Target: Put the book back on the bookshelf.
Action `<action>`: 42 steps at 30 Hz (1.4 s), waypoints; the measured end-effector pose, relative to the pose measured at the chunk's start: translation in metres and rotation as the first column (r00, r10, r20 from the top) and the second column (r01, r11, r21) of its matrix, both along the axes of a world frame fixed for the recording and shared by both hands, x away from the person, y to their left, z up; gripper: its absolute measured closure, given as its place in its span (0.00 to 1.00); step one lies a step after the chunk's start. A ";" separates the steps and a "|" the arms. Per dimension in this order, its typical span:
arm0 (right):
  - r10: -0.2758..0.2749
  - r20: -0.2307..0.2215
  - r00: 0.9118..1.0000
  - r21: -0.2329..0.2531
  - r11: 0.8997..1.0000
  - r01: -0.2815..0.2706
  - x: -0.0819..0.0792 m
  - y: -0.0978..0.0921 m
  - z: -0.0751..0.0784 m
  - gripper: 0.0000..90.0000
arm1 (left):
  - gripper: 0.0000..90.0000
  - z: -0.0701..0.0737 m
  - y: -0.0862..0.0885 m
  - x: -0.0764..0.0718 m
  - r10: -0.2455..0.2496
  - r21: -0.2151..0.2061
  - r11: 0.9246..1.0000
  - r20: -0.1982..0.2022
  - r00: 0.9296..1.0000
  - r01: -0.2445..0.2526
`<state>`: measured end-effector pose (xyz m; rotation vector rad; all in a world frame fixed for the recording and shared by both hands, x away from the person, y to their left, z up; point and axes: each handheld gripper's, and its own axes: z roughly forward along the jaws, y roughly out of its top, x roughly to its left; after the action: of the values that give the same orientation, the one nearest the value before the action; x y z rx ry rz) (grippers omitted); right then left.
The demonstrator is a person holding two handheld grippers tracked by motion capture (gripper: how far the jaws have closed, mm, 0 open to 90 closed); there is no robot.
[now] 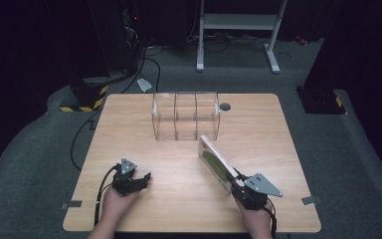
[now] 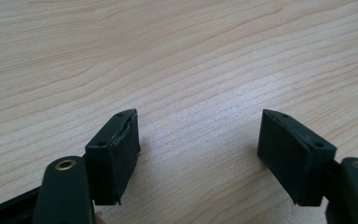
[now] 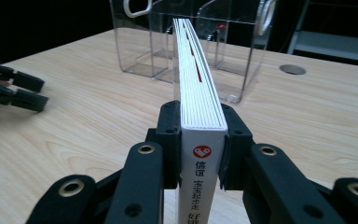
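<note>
A white book (image 1: 215, 159) with a green cover patch stands on edge, held above the table near its front right. My right gripper (image 1: 238, 180) is shut on its spine end; in the right gripper view the jaws clamp the book (image 3: 196, 88) from both sides, my right gripper (image 3: 200, 140) pointing it at the clear rack. The clear plastic rack (image 1: 185, 115) with three compartments stands at the table's back middle, also seen as the rack (image 3: 191, 37) just beyond the book. My left gripper (image 1: 144, 178) rests low at the front left, open, with bare wood between its jaws (image 2: 198, 154).
The wooden table (image 1: 129, 129) has a round grey cable hole (image 1: 225, 106) right of the rack. A white metal stand (image 1: 238, 30) and cables lie on the dark floor behind. The left gripper (image 3: 14, 88) shows at the left edge of the right gripper view.
</note>
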<state>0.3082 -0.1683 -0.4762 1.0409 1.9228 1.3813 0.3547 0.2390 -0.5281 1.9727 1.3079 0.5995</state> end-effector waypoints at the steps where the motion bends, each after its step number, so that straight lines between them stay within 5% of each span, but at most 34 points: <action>1: -0.006 0.002 1.000 -0.002 1.000 0.006 0.000 0.000 0.000 0.82 | 0.33 0.000 0.000 0.000 0.000 0.000 1.000 0.000 1.000 0.000; 6: -0.010 0.005 1.000 -0.008 1.000 0.010 0.001 0.002 0.000 0.81 | 0.33 0.000 0.000 0.000 0.000 0.003 1.000 -0.002 1.000 0.000; 12: -0.009 -0.041 0.999 0.033 0.999 0.010 0.004 0.002 0.001 0.65 | 0.33 0.000 0.000 -0.001 0.002 0.002 1.000 -0.003 1.000 -0.002; 18: 0.014 -0.084 0.996 0.014 1.000 -0.012 0.010 0.003 -0.001 0.53 | 0.33 0.000 0.000 -0.001 0.002 0.002 1.000 -0.003 1.000 -0.002; 22: -0.033 -0.114 0.993 -0.001 0.999 0.033 0.014 0.007 -0.001 0.52 | 0.33 0.000 0.000 -0.001 0.003 0.001 1.000 -0.004 1.000 -0.003; 28: -0.016 -0.159 0.987 0.038 0.999 0.022 0.017 0.005 -0.001 0.52 | 0.33 0.000 0.000 -0.001 0.003 0.000 1.000 -0.002 1.000 -0.003; 36: -0.019 -0.108 0.994 0.032 0.999 0.023 0.016 0.008 -0.003 0.62 | 0.33 0.000 0.000 -0.002 0.004 -0.001 1.000 -0.001 1.000 -0.004; 40: -0.014 -0.053 0.998 -0.043 0.999 0.012 0.015 0.013 -0.002 0.71 | 0.33 0.000 0.000 -0.002 0.004 -0.001 1.000 -0.001 1.000 -0.004; 42: -0.020 -0.064 0.998 -0.035 0.999 0.018 0.015 0.014 -0.001 0.73 | 0.33 0.000 0.000 -0.002 0.004 -0.001 1.000 -0.001 1.000 -0.004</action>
<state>0.3232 -0.1543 -0.4769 1.0968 1.9705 1.3145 0.3525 0.2388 -0.5281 1.9706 1.3132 0.5999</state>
